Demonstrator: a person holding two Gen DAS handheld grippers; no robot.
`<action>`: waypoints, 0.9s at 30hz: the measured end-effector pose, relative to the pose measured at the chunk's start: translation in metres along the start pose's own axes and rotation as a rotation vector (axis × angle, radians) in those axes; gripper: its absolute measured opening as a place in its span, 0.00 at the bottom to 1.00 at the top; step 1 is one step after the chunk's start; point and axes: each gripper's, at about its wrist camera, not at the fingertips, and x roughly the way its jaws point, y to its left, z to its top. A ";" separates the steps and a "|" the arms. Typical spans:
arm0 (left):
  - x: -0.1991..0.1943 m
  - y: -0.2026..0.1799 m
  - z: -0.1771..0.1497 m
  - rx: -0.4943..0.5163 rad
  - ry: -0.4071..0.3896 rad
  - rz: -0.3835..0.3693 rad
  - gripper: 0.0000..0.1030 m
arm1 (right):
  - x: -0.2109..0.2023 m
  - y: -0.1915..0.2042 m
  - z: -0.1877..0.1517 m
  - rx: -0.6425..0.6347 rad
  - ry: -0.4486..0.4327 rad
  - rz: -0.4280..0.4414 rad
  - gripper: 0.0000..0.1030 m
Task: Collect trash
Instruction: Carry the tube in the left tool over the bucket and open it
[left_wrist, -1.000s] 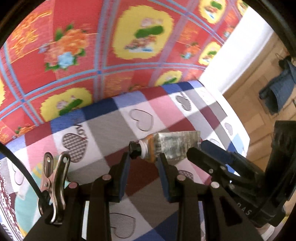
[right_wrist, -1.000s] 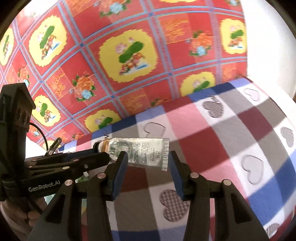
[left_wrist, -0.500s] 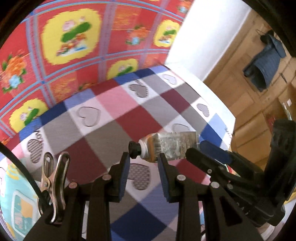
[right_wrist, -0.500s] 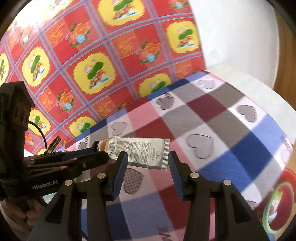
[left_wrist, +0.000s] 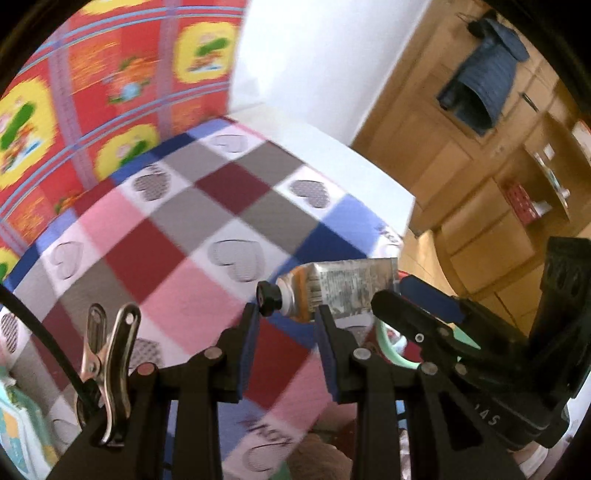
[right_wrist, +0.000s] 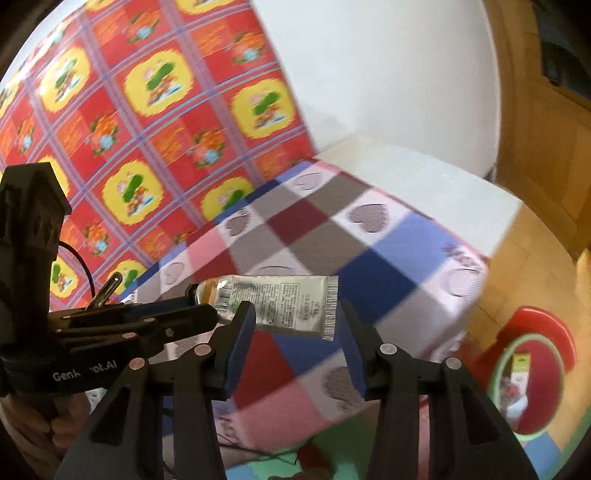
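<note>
A silver tube (left_wrist: 347, 288) with a black cap and an orange shoulder hangs in the air over the edge of the bed. My left gripper (left_wrist: 288, 314) is shut on its cap end. My right gripper (right_wrist: 297, 317) is shut on its crimped tail end, where the printed side of the tube (right_wrist: 288, 302) faces the camera. The right gripper (left_wrist: 399, 295) comes in from the right in the left wrist view. The left gripper (right_wrist: 207, 314) comes in from the left in the right wrist view. A red bin (right_wrist: 535, 317) with a green rim stands on the floor, low right.
The bed has a checked sheet (left_wrist: 221, 221) with hearts, and a red and yellow floral cloth (right_wrist: 147, 129) hangs behind it. A small packet (right_wrist: 519, 365) lies in the bin. Wooden cabinets (left_wrist: 480, 166) and a hanging dark jacket (left_wrist: 484, 81) stand to the right. A hand (right_wrist: 55, 424) holds the left gripper.
Both grippers have swung to the right together with the tube, from over the middle of the bed to its edge. The floor and the red bin have come into view.
</note>
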 end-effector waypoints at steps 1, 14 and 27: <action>0.005 -0.012 0.002 0.018 0.004 -0.007 0.30 | -0.005 -0.008 -0.001 0.009 -0.004 -0.009 0.46; 0.058 -0.133 0.006 0.149 0.060 -0.111 0.30 | -0.067 -0.118 -0.024 0.126 -0.034 -0.142 0.46; 0.135 -0.246 -0.008 0.257 0.146 -0.210 0.30 | -0.106 -0.229 -0.063 0.222 -0.017 -0.273 0.46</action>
